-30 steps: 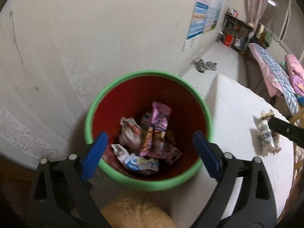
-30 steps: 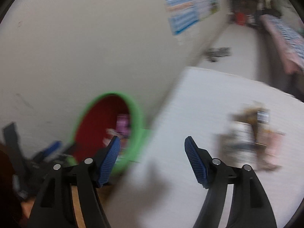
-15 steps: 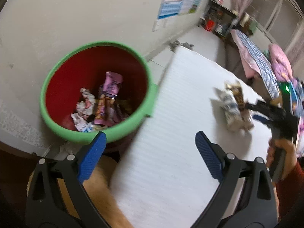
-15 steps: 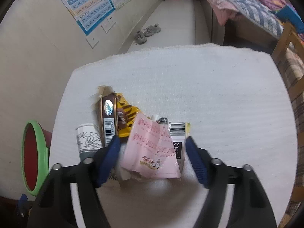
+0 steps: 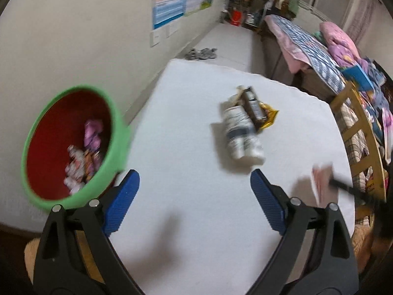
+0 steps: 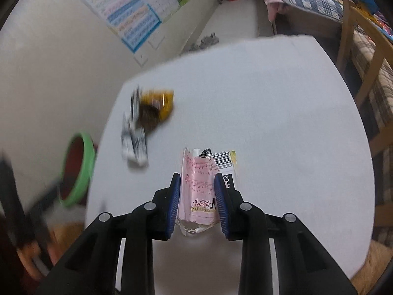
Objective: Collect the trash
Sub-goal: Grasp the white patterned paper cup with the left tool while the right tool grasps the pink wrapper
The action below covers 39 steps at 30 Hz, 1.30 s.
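Note:
My right gripper (image 6: 197, 196) is shut on a pink wrapper (image 6: 199, 184) printed with music notes, held above the white table (image 6: 270, 103). It shows blurred in the left wrist view (image 5: 321, 179). My left gripper (image 5: 194, 201) is open and empty over the table's near edge. A red bin with a green rim (image 5: 115, 132) holds several wrappers at the table's left side; it also shows in the right wrist view (image 6: 84, 157). A white paper cup (image 5: 239, 132) and a brown and yellow wrapper (image 5: 260, 110) lie together mid-table, blurred in the right wrist view (image 6: 145, 123).
A wall with posters (image 5: 172, 2) runs along the left. A wooden chair (image 5: 356, 132) and a bed with blankets (image 5: 307, 41) stand to the right. Shoes (image 5: 201, 53) lie on the floor beyond the table.
My right gripper closed on the pink wrapper and lifted it away from the pile. My left gripper swung right, from over the bin to over the table.

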Tool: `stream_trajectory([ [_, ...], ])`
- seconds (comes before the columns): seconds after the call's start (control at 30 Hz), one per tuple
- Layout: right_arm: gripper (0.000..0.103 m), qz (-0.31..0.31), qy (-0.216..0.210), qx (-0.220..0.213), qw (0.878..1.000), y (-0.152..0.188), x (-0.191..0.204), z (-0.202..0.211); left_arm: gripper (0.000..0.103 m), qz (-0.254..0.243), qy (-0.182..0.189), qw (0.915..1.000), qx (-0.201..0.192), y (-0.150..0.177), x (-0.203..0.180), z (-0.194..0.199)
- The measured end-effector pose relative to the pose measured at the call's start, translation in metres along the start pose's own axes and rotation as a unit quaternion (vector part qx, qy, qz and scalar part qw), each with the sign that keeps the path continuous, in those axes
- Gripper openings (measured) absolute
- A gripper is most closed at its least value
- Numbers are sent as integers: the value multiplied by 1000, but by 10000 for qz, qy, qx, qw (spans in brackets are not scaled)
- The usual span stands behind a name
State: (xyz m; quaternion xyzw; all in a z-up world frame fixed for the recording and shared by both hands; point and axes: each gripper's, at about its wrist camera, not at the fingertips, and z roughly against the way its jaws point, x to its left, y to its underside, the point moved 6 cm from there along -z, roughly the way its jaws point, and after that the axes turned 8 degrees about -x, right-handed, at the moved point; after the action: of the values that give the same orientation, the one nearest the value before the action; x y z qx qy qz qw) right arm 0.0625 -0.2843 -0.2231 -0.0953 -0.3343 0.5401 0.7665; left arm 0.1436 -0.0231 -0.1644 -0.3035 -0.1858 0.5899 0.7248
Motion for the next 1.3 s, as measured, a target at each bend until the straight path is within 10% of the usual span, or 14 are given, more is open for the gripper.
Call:
stream_trajectory([
  [0.1,32,2,12,25,10000,23,-4,6,89,-142,121,9998,-14,-15,-23,-18],
  [0.2,65,-237,-53,-28,9997,38,-10,10,89,-316,106,9994,48,-28,-45,-46],
  [0.53,66,-553,-91,-198,9982,56,-21,29,41,-167,296,9950,942,-10,-54,-105],
  [1.0,75,-492,-30,51,9988,48,-17,-2,41,-196,95,9970,746,48,-22,-7],
  [1.3,75,-227,122,258,9993,57,-7,-18,53,119,27,9946,1035,82,-7,-10],
])
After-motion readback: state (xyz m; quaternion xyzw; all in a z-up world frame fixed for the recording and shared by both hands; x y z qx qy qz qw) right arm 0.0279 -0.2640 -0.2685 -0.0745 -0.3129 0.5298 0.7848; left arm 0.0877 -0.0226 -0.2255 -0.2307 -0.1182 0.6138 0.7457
